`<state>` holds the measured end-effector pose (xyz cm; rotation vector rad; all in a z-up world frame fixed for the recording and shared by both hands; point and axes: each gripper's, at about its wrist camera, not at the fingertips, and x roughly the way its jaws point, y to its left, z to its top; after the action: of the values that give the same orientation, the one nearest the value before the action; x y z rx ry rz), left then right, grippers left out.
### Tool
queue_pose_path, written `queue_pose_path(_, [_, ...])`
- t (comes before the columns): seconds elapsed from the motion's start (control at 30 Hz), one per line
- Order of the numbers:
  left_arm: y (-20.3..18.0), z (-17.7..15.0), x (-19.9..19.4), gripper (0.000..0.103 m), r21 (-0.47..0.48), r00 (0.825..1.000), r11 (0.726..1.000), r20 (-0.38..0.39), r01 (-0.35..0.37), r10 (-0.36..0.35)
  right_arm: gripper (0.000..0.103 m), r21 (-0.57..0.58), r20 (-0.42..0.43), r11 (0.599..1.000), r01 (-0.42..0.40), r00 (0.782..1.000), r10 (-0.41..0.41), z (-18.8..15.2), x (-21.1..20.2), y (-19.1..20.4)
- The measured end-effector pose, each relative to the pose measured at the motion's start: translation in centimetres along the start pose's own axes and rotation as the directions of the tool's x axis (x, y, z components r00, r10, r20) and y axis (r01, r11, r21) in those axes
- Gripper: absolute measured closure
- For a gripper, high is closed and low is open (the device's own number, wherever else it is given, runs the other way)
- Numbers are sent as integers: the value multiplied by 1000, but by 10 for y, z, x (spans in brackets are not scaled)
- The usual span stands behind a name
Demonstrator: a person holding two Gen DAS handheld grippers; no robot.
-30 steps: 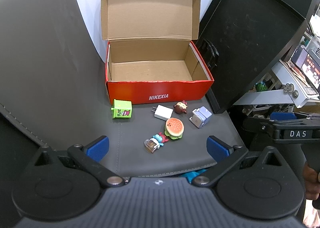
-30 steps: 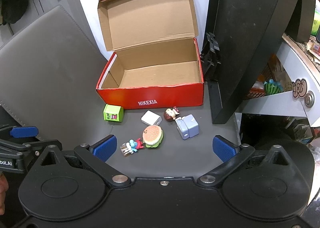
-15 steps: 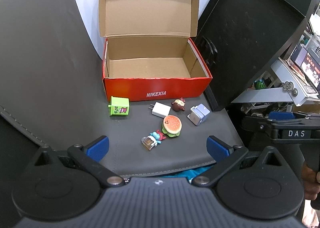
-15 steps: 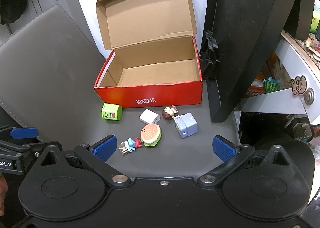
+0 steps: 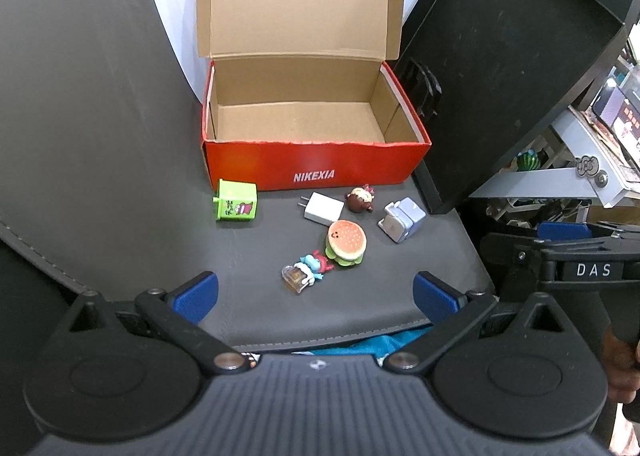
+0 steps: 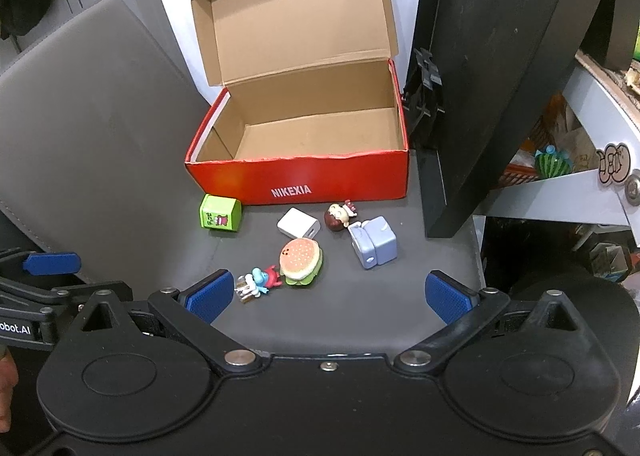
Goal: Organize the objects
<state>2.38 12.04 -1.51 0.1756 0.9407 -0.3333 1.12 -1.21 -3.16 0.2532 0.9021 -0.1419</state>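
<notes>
An empty red shoebox (image 5: pixel 316 166) (image 6: pixel 300 180) with its lid up stands on a dark grey mat. In front of it lie a green cube (image 5: pixel 236 206) (image 6: pixel 220 213), a white charger (image 5: pixel 323 208) (image 6: pixel 298 223), a brown-haired figurine (image 5: pixel 360 199) (image 6: pixel 339 216), a pale blue charger (image 5: pixel 402 219) (image 6: pixel 374 242), a burger toy (image 5: pixel 346 242) (image 6: pixel 301 260) and a small blue-and-red figure (image 5: pixel 306 272) (image 6: pixel 258 282). My left gripper (image 5: pixel 316 296) and right gripper (image 6: pixel 330 296) both hang open and empty, short of the toys.
A large black panel (image 5: pixel 504 56) (image 6: pixel 500 56) leans right of the box. Cluttered white shelving (image 5: pixel 580 176) (image 6: pixel 580 176) sits beyond it. The grey mat (image 5: pixel 100 136) curves up on the left. Its front edge (image 5: pixel 320 336) lies below the fingers, teal fabric under it.
Both grippers have drawn back and risen slightly, so the box and toys sit a little farther off. Nothing on the mat has moved.
</notes>
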Motion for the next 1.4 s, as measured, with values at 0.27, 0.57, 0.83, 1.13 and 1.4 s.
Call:
queue_pose_path(0.27, [0, 3, 17, 1, -3, 1000, 1000, -11, -2, 2, 0, 27, -26, 1000, 12, 1000, -11, 0, 16, -8])
queue_pose_path(0.57, [1, 7, 40, 1, -5, 999, 1000, -36, -9, 9, 0, 35, -46, 999, 26, 999, -24, 7, 36, -18])
queue_pose_path(0.83, [3, 8, 58, 2, -19, 998, 999, -61, -26, 24, 0, 44, -58, 999, 22, 998, -19, 10, 51, -25])
queue_pose_path(1.13, [8, 11, 75, 3, -59, 995, 997, -88, -47, 42, 0, 39, -88, 999, 13, 996, -10, 17, 76, -33])
queue_pose_path(1.4, [10, 12, 88, 8, -105, 992, 992, -111, -72, 60, 0, 18, -108, 1000, -2, 994, 4, 22, 93, -36])
